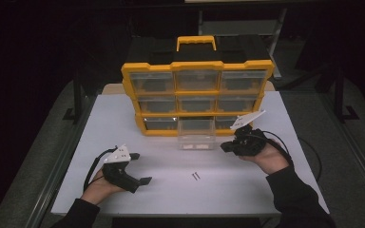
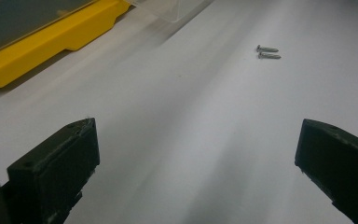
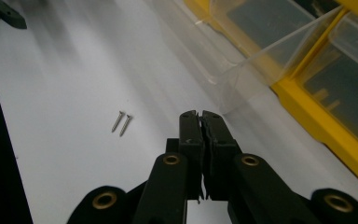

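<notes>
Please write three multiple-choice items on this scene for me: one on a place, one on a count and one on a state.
1. Where do the screws lie?
A. On the white table, between the two grippers
B. Inside the pulled-out drawer
C. On top of the yellow cabinet

2. How many screws are on the table?
A. Two
B. Four
C. Six

3. How do the jaws of the right gripper stand?
A. Wide open
B. Shut, with nothing between them
C. Shut on a screw

Answers:
1 A: the high view shows them on the bare tabletop, in front of the clear drawer of the yellow cabinet.
2 A: the left gripper view shows a pair side by side.
3 B: the right gripper view shows its jaw tips together and empty, while the left gripper is spread wide.
</notes>
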`<state>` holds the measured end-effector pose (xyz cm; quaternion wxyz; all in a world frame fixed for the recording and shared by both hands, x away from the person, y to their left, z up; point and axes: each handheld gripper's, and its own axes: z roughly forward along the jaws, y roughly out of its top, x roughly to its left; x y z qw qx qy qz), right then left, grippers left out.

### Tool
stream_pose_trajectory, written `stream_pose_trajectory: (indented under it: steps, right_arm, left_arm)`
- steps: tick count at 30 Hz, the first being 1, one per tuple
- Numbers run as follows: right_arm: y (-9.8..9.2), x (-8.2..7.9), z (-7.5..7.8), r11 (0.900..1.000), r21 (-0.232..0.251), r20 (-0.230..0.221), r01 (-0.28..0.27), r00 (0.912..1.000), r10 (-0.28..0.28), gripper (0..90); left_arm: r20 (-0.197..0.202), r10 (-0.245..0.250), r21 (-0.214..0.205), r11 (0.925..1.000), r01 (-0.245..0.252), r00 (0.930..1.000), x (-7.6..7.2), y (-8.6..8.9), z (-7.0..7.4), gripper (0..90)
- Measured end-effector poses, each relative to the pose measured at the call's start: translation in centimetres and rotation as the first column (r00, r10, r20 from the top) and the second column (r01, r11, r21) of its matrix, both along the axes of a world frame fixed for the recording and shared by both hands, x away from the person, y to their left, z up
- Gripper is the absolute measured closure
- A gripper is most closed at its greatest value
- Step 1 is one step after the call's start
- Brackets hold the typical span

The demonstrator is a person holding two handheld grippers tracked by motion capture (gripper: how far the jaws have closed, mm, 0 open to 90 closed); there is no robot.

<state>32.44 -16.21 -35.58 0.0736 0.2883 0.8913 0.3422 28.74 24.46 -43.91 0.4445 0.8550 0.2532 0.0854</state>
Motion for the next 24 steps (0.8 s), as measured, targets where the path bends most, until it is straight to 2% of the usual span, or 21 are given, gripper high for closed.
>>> stream_pose_trajectory:
  steps: [11, 18, 24]
  right_arm:
    - [0.6, 0.9, 1.4, 1.0, 0.006, 0.022, 0.0, 0.9998, 0.0, 85.7]
    - [1.6, 2.1, 2.4, 0.9999, -0.006, 0.028, -0.009, 0.9996, 0.009, 85.7]
    - [2.8, 3.3, 2.8, 0.9996, -0.011, 0.027, -0.026, 0.9993, 0.026, 85.7]
  left_arm:
    - [-0.005, -0.003, -0.004, 1.0, 0.003, 1.0, 0.0, 0.0, 0.0, 0.0]
    - [-0.005, -0.005, -0.017, 0.9998, 0.005, 1.0, 0.0, -0.1, 0.1, 0.0]
    - [-0.004, -0.007, -0.011, 0.9999, 0.007, 1.0, 0.0, 0.0, 0.1, 0.0]
